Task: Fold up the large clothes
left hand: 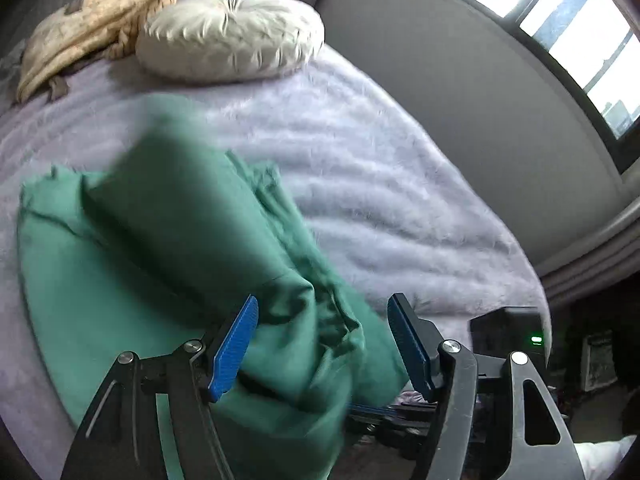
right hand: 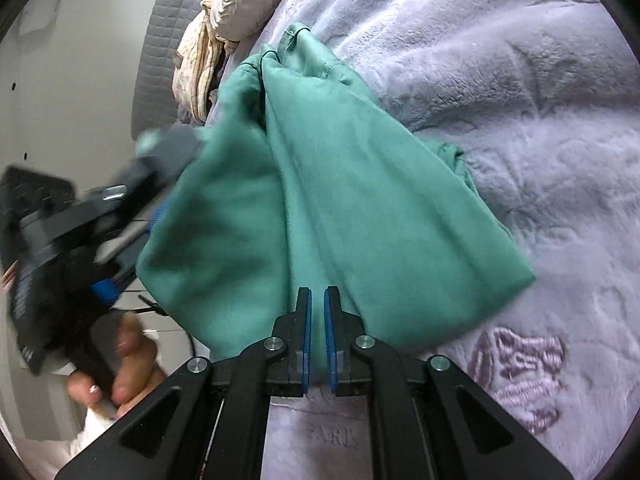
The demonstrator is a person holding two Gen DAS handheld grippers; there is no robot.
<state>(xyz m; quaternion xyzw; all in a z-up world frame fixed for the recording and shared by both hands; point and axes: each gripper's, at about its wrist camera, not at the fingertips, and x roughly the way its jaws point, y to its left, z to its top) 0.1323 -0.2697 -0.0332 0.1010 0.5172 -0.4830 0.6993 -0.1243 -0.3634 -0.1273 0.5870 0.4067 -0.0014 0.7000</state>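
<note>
count as seen: one green garment on one bed; one round white cushion and one beige bundle of cloth at the far end; two tools, left tool and right tool.

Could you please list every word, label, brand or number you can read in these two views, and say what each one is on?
"PARIS", or something close to it, faint and partly blurred: raised lettering on the lilac blanket, at, just below the right gripper.
White lettering on the left gripper, along the dark side of its body at: too blurred to read.
Purple embroidered motif on the blanket: a decoration, not text.
Left wrist view: no readable text.
</note>
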